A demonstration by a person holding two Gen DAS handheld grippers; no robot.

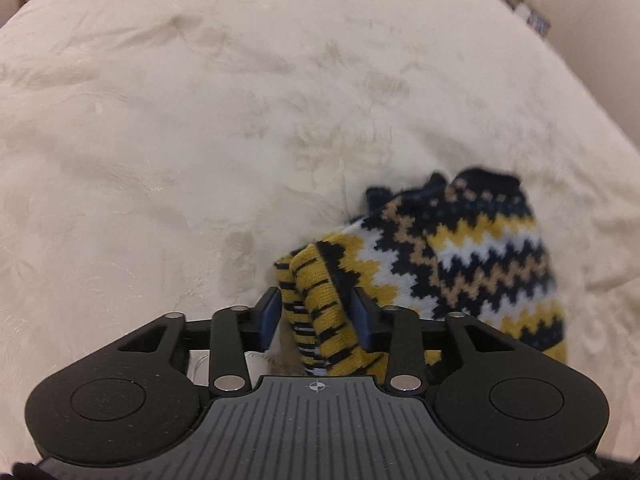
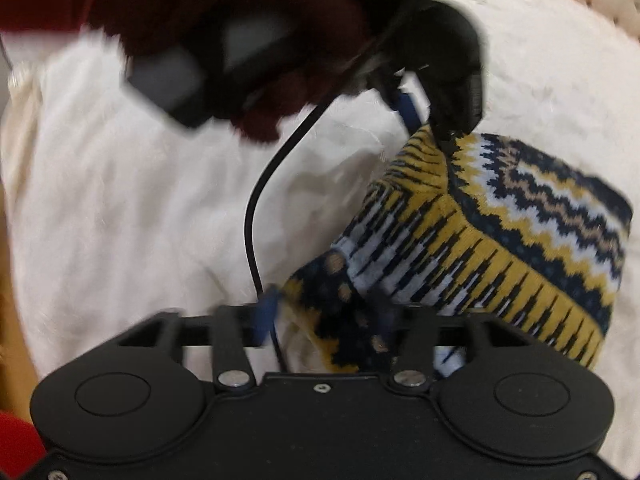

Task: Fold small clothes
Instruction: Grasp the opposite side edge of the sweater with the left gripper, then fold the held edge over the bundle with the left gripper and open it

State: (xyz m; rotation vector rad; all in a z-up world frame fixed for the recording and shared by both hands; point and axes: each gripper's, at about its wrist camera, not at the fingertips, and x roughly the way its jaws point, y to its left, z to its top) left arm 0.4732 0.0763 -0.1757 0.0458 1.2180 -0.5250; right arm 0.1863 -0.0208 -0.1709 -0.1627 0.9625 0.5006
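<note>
A small knitted sweater (image 1: pixel 460 256) with yellow, navy, white and tan zigzag bands is held up over a cream bedspread (image 1: pixel 200 120). My left gripper (image 1: pixel 318 316) is shut on its yellow striped hem. In the right wrist view the same sweater (image 2: pixel 500 232) hangs between both tools. My right gripper (image 2: pixel 324 320) is shut on a navy dotted corner of it. The left gripper (image 2: pixel 432 120) shows there from the front, pinching the hem at the top, with a gloved hand (image 2: pixel 224 40) behind it.
The cream bedspread (image 2: pixel 120 200) fills both views, with a faint leaf pattern. A black cable (image 2: pixel 256 208) hangs from the left tool across the right wrist view. Shelves and clutter (image 1: pixel 528 12) lie beyond the bed's far right edge.
</note>
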